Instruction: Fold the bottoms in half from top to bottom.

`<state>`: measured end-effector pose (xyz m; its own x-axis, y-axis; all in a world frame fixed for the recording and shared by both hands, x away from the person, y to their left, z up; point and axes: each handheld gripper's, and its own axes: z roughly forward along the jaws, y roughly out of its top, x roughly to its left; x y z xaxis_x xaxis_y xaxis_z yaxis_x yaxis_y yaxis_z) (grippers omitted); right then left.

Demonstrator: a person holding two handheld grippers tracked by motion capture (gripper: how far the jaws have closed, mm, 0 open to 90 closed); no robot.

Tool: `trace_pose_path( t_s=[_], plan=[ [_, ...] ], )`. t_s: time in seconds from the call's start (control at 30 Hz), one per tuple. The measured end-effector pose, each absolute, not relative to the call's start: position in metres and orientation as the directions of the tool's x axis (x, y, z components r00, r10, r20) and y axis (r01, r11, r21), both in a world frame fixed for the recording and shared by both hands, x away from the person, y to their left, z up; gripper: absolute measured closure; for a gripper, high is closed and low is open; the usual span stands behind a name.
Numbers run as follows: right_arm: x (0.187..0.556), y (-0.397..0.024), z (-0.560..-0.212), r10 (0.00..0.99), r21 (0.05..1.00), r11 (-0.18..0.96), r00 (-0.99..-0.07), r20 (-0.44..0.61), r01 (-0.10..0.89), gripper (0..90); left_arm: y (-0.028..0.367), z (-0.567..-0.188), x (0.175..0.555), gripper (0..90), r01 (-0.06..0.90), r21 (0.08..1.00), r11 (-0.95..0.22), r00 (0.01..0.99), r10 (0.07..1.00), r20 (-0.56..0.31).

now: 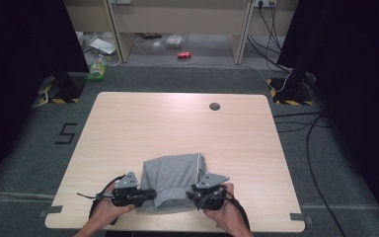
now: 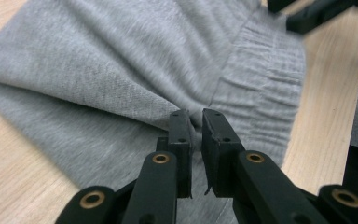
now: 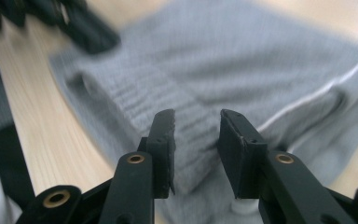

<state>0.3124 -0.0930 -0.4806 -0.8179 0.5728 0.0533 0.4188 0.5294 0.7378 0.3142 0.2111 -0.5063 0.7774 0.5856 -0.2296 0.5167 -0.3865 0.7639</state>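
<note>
Grey folded sweatpants (image 1: 175,181) lie at the near edge of the wooden bench (image 1: 177,123), between the person's two hands. At the garment's left side, the left tongs (image 2: 196,122) are almost closed, pinching a fold of the fabric beside the ribbed waistband (image 2: 261,107). At its right side, the right tongs (image 3: 196,122) stand partly open, the ribbed band showing between their jaws without either pad pressing on it.
</note>
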Motion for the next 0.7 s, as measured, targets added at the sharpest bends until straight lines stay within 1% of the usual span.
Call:
trace_pose_path(
  t_s=[0.07, 0.13, 0.17, 0.23, 0.3, 0.5, 0.7],
  plan=[
    [0.309, -0.097, -0.492, 0.585, 0.715, 0.542, -0.809, 0.056, 0.442, 65.8, 0.212, -0.506, 0.314, 81.1, 0.518, 0.763, -0.386, 0.777, 0.586, -0.230],
    [0.305, -0.102, -0.499, 0.591, 0.716, 0.530, -0.803, 0.072, 0.454, 65.7, 0.212, -0.506, 0.314, 80.9, 0.520, 0.763, -0.383, 0.775, 0.588, -0.233],
    [0.305, -0.103, -0.499, 0.593, 0.719, 0.527, -0.802, 0.070, 0.453, 65.6, 0.212, -0.506, 0.315, 80.6, 0.520, 0.763, -0.383, 0.774, 0.589, -0.232],
    [0.304, -0.103, -0.494, 0.595, 0.715, 0.529, -0.801, 0.071, 0.457, 62.3, 0.213, -0.504, 0.316, 78.1, 0.523, 0.767, -0.371, 0.769, 0.594, -0.237],
    [0.306, -0.104, -0.489, 0.596, 0.733, 0.501, -0.797, 0.092, 0.460, 60.6, 0.217, -0.500, 0.317, 75.2, 0.527, 0.774, -0.350, 0.761, 0.599, -0.248],
    [0.319, -0.115, -0.459, 0.625, 0.799, 0.406, -0.773, 0.111, 0.443, 54.4, 0.236, -0.487, 0.330, 58.9, 0.552, 0.795, -0.252, 0.711, 0.639, -0.292],
    [0.349, -0.118, -0.448, 0.667, 0.808, 0.379, -0.739, 0.099, 0.450, 50.9, 0.249, -0.484, 0.356, 48.9, 0.577, 0.791, -0.203, 0.652, 0.698, -0.297]
  ],
)
